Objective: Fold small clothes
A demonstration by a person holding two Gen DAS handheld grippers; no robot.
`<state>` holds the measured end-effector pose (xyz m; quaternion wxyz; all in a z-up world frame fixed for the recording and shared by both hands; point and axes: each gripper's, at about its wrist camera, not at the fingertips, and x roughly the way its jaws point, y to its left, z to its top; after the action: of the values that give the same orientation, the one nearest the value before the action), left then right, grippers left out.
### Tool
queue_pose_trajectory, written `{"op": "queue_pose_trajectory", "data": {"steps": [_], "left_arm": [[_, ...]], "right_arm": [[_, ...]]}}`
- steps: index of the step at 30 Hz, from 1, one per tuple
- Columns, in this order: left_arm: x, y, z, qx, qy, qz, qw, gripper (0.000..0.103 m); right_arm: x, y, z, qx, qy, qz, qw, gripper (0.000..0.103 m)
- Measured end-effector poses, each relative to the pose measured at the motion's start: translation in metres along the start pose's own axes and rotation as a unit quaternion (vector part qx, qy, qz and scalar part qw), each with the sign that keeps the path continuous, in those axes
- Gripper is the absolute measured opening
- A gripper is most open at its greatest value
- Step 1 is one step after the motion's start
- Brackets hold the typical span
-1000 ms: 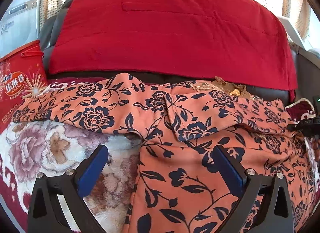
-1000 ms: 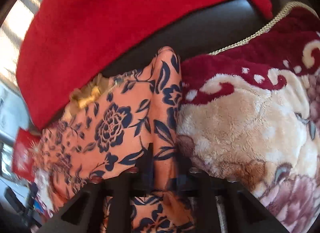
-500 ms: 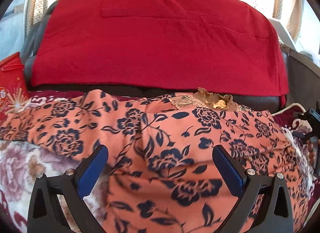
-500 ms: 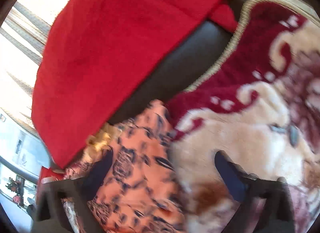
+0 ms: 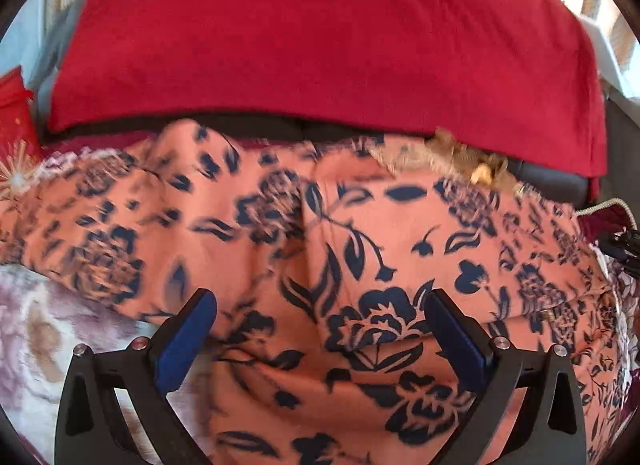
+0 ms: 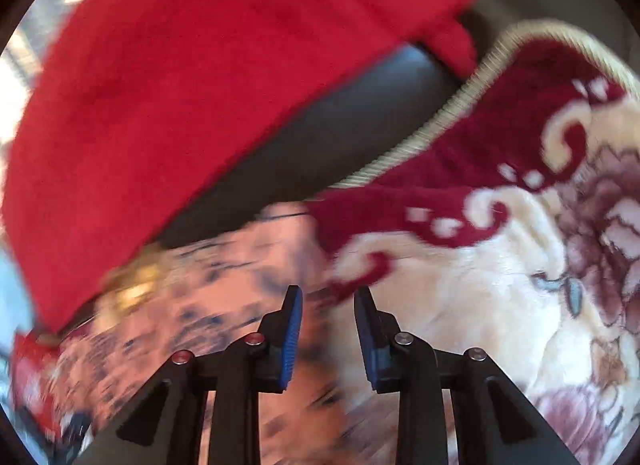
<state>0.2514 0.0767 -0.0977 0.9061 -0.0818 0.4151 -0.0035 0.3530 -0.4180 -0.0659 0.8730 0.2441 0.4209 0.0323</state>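
An orange garment (image 5: 360,249) with a dark blue flower print lies spread and creased on a plush flowered blanket (image 5: 48,329). My left gripper (image 5: 320,313) is wide open just above the garment's middle, holding nothing. In the blurred right wrist view the garment's right end (image 6: 208,305) lies left of the fingers. My right gripper (image 6: 328,305) is partly open with a narrow gap between its blue pads, over the garment's edge and the blanket (image 6: 480,285); nothing shows between the pads.
A red cloth (image 5: 328,33) drapes over the dark sofa back (image 6: 340,137) behind the garment. A red printed bag (image 5: 16,137) stands at the far left. The blanket's corded edge (image 6: 452,105) curves at the right.
My right gripper let go of the garment's edge, opened wide, then narrowed again while moving fast. My left gripper moved in over the garment, staying open.
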Motion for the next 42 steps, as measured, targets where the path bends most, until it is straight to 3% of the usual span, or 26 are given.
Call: {"op": "queue_pose_trajectory", "data": {"steps": [1, 2, 3, 6, 8, 10, 13, 15, 16, 18, 20, 23, 24, 26, 28, 29, 31, 37, 38, 39, 40, 42], "left_arm": [[-0.006, 0.004, 0.001, -0.003, -0.005, -0.003, 1.0000, 0.103], [-0.017, 0.012, 0.001, -0.013, -0.014, -0.005, 0.9998, 0.103], [-0.028, 0.024, 0.000, -0.029, -0.025, -0.007, 0.9992, 0.103], [-0.059, 0.069, 0.002, -0.098, -0.054, -0.029, 0.9933, 0.103], [-0.073, 0.114, 0.003, -0.162, -0.066, -0.038, 0.9839, 0.103], [-0.077, 0.168, 0.001, -0.234, -0.069, -0.046, 0.9687, 0.103], [-0.071, 0.242, -0.007, -0.337, -0.068, -0.044, 0.9380, 0.103], [-0.064, 0.298, -0.018, -0.414, -0.070, -0.035, 0.9071, 0.102], [-0.062, 0.316, -0.023, -0.438, -0.072, -0.033, 0.8956, 0.102], [-0.059, 0.350, -0.033, -0.489, -0.086, -0.056, 0.8660, 0.101], [-0.061, 0.365, -0.034, -0.515, -0.103, -0.062, 0.8488, 0.101], [-0.059, 0.378, -0.035, -0.535, -0.108, -0.058, 0.8358, 0.101], [-0.055, 0.383, -0.036, -0.540, -0.104, -0.062, 0.8328, 0.101], [-0.054, 0.388, -0.031, -0.536, -0.106, -0.061, 0.8354, 0.101], [-0.056, 0.392, -0.027, -0.537, -0.112, -0.057, 0.8341, 0.093], [-0.053, 0.393, -0.024, -0.540, -0.112, -0.060, 0.8323, 0.081], [-0.050, 0.398, -0.027, -0.546, -0.105, -0.067, 0.8287, 0.078], [-0.045, 0.399, -0.027, -0.532, -0.100, -0.049, 0.8394, 0.071], [-0.043, 0.399, -0.025, -0.529, -0.094, -0.033, 0.8430, 0.052], [-0.039, 0.400, -0.023, -0.522, -0.079, -0.018, 0.8488, 0.017], [-0.036, 0.402, -0.022, -0.519, -0.067, -0.010, 0.8521, 0.002], [-0.036, 0.401, -0.018, -0.505, -0.052, 0.021, 0.8614, 0.005]], "right_arm": [[-0.007, 0.014, -0.010, -0.013, 0.006, 0.033, 0.999, 0.038], [-0.010, 0.027, -0.020, -0.028, 0.017, 0.066, 0.997, 0.071], [-0.012, 0.042, -0.036, -0.051, 0.025, 0.088, 0.995, 0.085], [-0.008, 0.058, -0.073, -0.108, 0.011, 0.044, 0.993, 0.088], [-0.004, 0.056, -0.096, -0.131, -0.006, 0.020, 0.991, 0.088], [0.005, 0.053, -0.111, -0.140, -0.008, 0.007, 0.990, 0.088], [-0.004, 0.036, -0.106, -0.132, -0.011, 0.014, 0.991, 0.088], [-0.002, 0.032, -0.104, -0.131, -0.009, 0.018, 0.991, 0.089], [0.000, 0.032, -0.104, -0.135, -0.008, 0.017, 0.991, 0.090], [0.006, 0.035, -0.108, -0.144, -0.006, 0.010, 0.989, 0.092], [0.008, 0.038, -0.110, -0.154, -0.005, -0.001, 0.988, 0.093], [0.011, 0.039, -0.109, -0.156, -0.005, -0.001, 0.988, 0.094], [0.011, 0.039, -0.109, -0.155, -0.006, 0.001, 0.988, 0.094], [0.009, 0.037, -0.109, -0.153, -0.007, 0.004, 0.988, 0.094], [0.008, 0.036, -0.109, -0.151, -0.008, 0.007, 0.988, 0.094], [0.007, 0.036, -0.110, -0.150, -0.008, 0.008, 0.989, 0.094], [0.007, 0.036, -0.110, -0.147, -0.010, 0.012, 0.989, 0.094], [0.007, 0.034, -0.110, -0.138, -0.013, 0.024, 0.990, 0.094], [0.007, 0.033, -0.110, -0.137, -0.014, 0.025, 0.990, 0.094], [0.006, 0.033, -0.109, -0.136, -0.014, 0.026, 0.990, 0.094], [0.006, 0.033, -0.110, -0.135, -0.015, 0.027, 0.990, 0.094], [0.006, 0.032, -0.110, -0.134, -0.015, 0.029, 0.990, 0.094]]}}
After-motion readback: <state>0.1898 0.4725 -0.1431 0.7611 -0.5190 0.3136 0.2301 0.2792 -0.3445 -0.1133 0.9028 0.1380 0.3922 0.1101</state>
